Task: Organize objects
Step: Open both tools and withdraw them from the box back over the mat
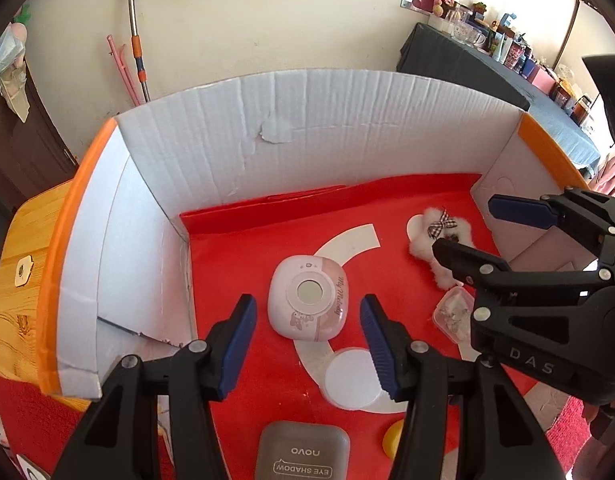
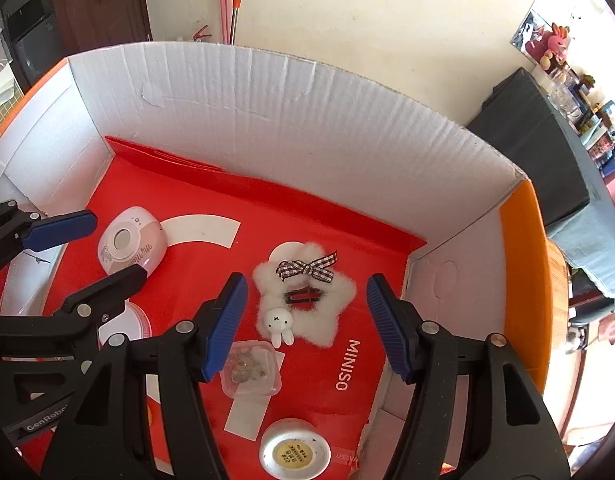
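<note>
A white cardboard box (image 1: 307,128) with orange rims has a red MINISO bag as its floor. In the left wrist view my left gripper (image 1: 307,348) is open, just in front of a pink and white My Melody compact (image 1: 307,298). A round white lid (image 1: 349,378) and a grey NOVO eye shadow case (image 1: 303,454) lie nearer. My right gripper (image 2: 305,328) is open above a fluffy white star hair clip (image 2: 307,300) with a checked bow and a small bunny. A clear plastic box of trinkets (image 2: 249,374) and a round tin (image 2: 294,454) lie close by.
The box walls (image 2: 307,120) enclose three sides. A yellow object (image 1: 393,438) peeks out by my left finger. A wooden table (image 1: 23,280) lies left of the box. A dark cloth table with clutter (image 1: 487,64) and mop handles (image 1: 135,40) stand behind.
</note>
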`<state>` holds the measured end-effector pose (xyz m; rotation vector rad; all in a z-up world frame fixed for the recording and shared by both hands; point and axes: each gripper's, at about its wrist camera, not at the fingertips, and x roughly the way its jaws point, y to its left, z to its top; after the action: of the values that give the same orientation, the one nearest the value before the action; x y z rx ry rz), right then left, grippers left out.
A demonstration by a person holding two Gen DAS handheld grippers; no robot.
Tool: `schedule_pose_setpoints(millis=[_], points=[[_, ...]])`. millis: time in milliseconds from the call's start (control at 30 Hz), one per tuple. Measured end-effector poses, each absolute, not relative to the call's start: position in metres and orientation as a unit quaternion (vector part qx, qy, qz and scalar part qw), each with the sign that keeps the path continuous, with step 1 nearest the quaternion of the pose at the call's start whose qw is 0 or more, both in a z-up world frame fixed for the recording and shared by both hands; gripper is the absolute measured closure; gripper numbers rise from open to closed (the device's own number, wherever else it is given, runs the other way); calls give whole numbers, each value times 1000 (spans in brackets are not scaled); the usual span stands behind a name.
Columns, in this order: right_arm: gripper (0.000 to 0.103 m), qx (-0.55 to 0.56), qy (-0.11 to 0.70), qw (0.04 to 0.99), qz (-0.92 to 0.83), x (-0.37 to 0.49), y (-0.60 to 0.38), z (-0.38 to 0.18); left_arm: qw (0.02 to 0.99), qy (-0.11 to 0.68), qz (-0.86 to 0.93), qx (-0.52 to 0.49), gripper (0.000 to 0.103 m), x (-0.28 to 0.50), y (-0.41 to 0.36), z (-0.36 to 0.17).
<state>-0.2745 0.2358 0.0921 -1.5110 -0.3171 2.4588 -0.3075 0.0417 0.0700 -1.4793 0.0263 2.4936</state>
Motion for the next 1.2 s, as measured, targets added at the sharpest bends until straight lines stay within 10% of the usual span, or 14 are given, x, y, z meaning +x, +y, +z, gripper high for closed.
schedule_pose_setpoints(millis=[1200], points=[[29,-331,-83,107,934,-97,166,218,93,21,954,-283,27,-153,-7,192]])
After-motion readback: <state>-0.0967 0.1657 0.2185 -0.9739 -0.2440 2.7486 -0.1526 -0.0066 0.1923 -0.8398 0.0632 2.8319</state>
